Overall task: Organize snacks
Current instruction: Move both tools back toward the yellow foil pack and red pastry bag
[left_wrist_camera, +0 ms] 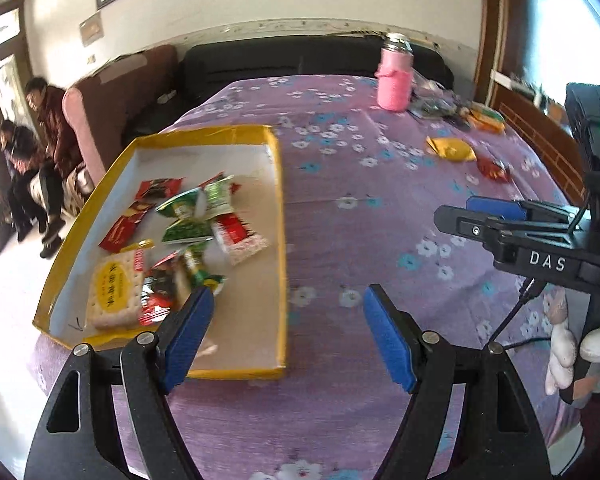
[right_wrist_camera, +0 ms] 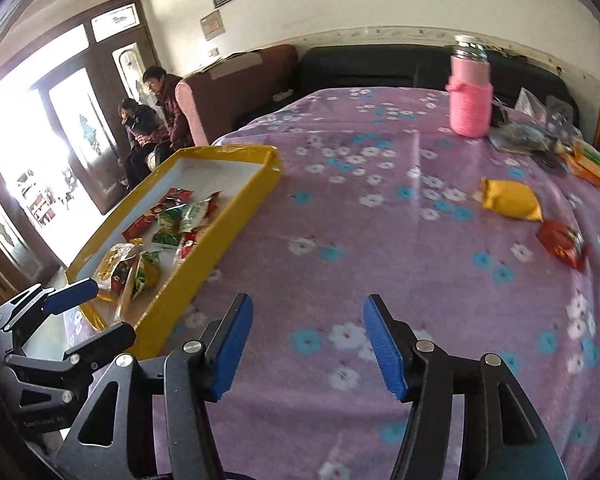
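A shallow yellow box [left_wrist_camera: 278,184] lies on the purple floral tablecloth and holds several snack packets, among them a biscuit pack [left_wrist_camera: 114,294] and green packets [left_wrist_camera: 188,232]. The box also shows in the right wrist view [right_wrist_camera: 220,236]. A yellow snack packet [right_wrist_camera: 510,199] and a red packet [right_wrist_camera: 560,243] lie loose on the cloth at the right; they also show in the left wrist view, yellow [left_wrist_camera: 452,149] and red [left_wrist_camera: 494,169]. My left gripper [left_wrist_camera: 288,332] is open and empty over the box's near right edge. My right gripper [right_wrist_camera: 306,346] is open and empty above bare cloth.
A pink-sleeved bottle [right_wrist_camera: 470,96] stands at the far side of the table. More packets and wrappers [right_wrist_camera: 588,162] lie at the far right edge. A sofa [right_wrist_camera: 380,64] runs behind the table. Two people [right_wrist_camera: 156,116] sit at the left by the door.
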`<state>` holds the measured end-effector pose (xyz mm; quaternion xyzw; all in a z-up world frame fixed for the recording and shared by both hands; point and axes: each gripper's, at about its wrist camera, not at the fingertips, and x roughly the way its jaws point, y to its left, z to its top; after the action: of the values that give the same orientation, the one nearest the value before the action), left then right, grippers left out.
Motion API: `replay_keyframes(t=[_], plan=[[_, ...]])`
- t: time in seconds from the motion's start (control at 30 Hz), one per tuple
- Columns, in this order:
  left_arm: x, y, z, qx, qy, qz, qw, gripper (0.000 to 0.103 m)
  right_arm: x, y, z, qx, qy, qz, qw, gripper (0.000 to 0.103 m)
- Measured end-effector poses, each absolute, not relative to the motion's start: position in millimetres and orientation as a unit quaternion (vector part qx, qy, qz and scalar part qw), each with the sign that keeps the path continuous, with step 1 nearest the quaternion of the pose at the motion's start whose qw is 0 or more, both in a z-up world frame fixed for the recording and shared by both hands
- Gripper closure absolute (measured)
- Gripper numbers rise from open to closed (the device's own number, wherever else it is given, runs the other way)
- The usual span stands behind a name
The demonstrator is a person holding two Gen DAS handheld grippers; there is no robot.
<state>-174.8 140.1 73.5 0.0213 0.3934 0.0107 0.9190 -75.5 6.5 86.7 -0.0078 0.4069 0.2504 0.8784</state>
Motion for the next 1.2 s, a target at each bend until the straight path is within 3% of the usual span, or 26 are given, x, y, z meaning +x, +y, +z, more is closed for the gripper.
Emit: replay_keyframes(t=[0.93,1.2], plan=[[-163,99,53,0.051,0.438,-0.026,0.897,0.026,-60,-58,81,0.05,0.414,0.216,0.883,0.038],[-155,100,53,0.025,0.431,-0.074,0.899,0.026,-4,-162,93,0.146,0.402,0.105,0.898,0.037]])
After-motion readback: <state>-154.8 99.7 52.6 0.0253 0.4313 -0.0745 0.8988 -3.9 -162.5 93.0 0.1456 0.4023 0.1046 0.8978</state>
